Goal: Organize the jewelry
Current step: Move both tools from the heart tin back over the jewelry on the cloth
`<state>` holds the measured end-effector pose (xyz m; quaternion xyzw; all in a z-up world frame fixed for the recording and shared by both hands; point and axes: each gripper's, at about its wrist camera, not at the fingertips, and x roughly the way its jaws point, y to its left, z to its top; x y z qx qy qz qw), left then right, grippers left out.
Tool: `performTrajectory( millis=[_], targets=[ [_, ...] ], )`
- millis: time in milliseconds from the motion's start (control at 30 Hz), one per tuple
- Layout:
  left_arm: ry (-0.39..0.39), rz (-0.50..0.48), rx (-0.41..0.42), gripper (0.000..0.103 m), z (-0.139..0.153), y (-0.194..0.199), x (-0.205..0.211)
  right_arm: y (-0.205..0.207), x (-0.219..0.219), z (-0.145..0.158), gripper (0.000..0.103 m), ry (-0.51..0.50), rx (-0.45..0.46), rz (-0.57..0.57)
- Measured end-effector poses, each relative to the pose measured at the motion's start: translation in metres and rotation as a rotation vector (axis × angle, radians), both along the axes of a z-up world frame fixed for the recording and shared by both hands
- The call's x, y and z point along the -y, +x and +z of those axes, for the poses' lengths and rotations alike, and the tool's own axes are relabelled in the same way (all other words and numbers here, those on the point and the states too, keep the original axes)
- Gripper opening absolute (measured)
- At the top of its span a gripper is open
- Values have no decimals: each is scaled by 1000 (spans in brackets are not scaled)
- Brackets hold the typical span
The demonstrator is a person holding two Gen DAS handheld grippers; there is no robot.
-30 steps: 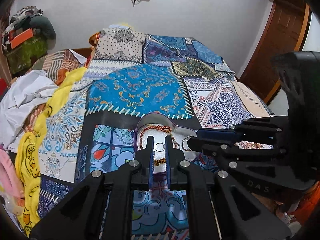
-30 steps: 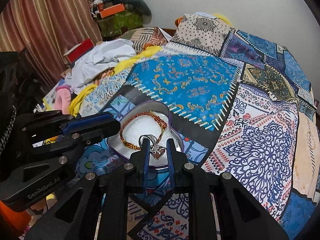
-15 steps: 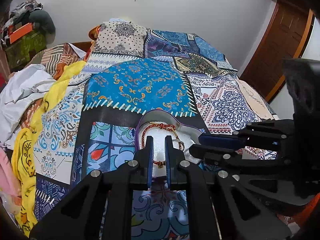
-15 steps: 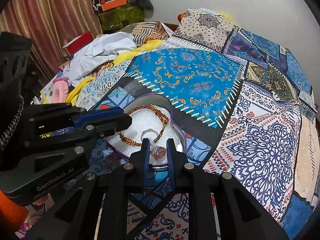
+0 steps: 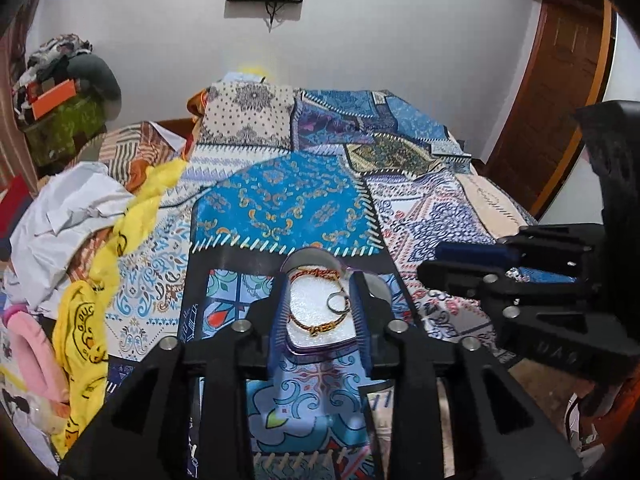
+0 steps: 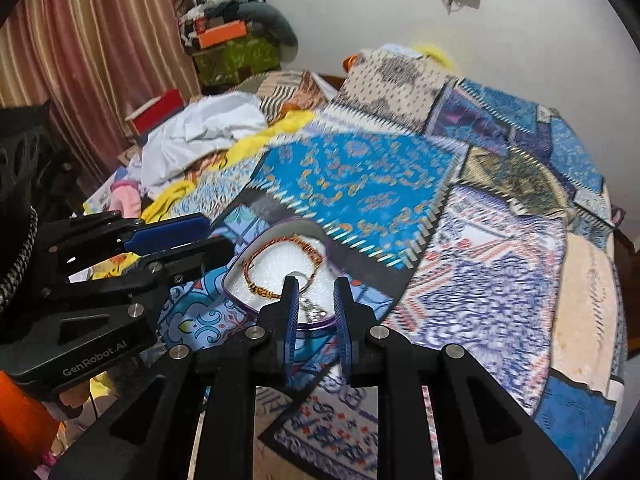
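Note:
A heart-shaped purple-rimmed jewelry box [image 5: 320, 346] with a white lining lies on the patterned bedspread. A red-gold bracelet [image 5: 316, 326] and a silver ring [image 5: 335, 303] lie inside it. My left gripper [image 5: 320, 284] is open above the box's near side, with the box seen between its fingers. In the right wrist view the box [image 6: 236, 292] holds the bracelet [image 6: 260, 264] and the ring [image 6: 314, 312]. My right gripper [image 6: 315, 282] is open just behind the box, and the ring shows between its fingers, lying loose.
The patchwork bedspread [image 5: 280, 204] covers the bed. White, yellow and pink clothes [image 5: 80, 216] are piled at its left edge. A stack of bags [image 5: 60, 92] stands in the far left corner. A wooden door [image 5: 560, 80] is at the right.
Both grippers have opened and drawn back from the box. The ring, held between the right fingers a second ago, now lies in the box.

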<state>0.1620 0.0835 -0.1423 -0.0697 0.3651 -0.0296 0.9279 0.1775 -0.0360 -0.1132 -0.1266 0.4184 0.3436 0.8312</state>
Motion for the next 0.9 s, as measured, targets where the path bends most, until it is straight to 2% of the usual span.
performTrajectory(
  millis=[33, 100, 167, 533, 900],
  targets=[
    [2, -2, 6, 34, 3, -1, 2, -1, 4, 4, 24, 4, 11, -10],
    [5, -6, 16, 41, 10, -4, 7, -3, 16, 13, 38, 18, 38, -36],
    [12, -12, 27, 44, 16, -7, 13, -6, 28, 19, 41, 33, 62, -57],
    [28, -78, 29, 51, 28, -6, 58, -6, 109, 36, 41, 64, 106, -226],
    [48, -188, -37, 51, 9, 15, 115, -6, 179, 26, 41, 44, 91, -347]
  ],
)
